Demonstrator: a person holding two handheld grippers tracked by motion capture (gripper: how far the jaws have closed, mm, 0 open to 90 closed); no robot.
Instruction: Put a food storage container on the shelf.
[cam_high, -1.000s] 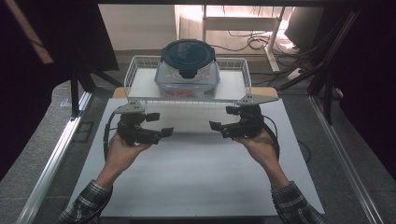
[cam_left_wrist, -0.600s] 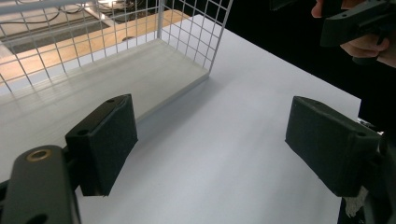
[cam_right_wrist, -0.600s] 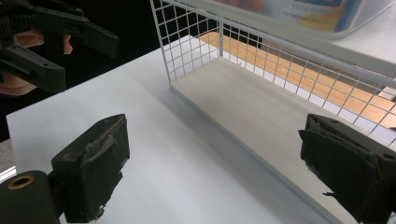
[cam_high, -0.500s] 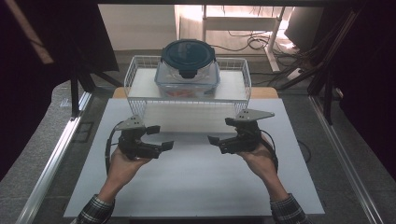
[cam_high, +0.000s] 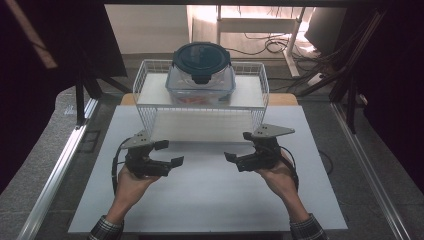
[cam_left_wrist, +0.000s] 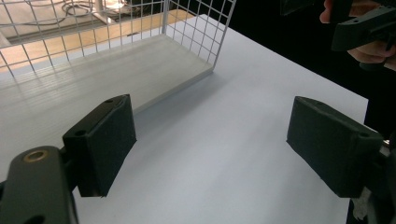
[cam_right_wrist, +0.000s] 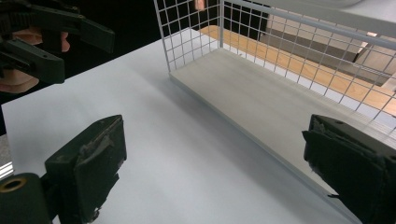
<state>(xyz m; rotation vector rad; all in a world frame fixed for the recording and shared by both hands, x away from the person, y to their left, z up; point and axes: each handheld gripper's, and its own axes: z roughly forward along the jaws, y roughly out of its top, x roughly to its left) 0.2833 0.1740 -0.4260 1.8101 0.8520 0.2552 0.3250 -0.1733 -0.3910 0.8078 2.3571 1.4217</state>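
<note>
A clear food container with a dark round lid (cam_high: 201, 70) stands on top of a white wire rack (cam_high: 146, 85) at the back of the white mat (cam_high: 210, 205). My left gripper (cam_high: 170, 153) hovers over the mat in front of the rack's left half. It is open, with bare mat between its pads (cam_left_wrist: 109, 135). My right gripper (cam_high: 238, 146) is level with it on the right. Its jaws have just been opening and nothing is between its pads (cam_right_wrist: 100, 149). The two grippers point inward at each other. The rack's lower shelf (cam_right_wrist: 261, 93) lies bare.
A wooden board (cam_high: 286, 99) sticks out under the rack. Metal rails run along the left (cam_high: 55, 175) and right (cam_high: 370, 175) of the table. Dark stand legs (cam_high: 80, 100) and floor cables (cam_high: 270, 45) lie behind and beside the rack.
Both hands have drawn back from the rack toward the near edge and sunk closer to the mat. The right jaws stand slightly wider.
</note>
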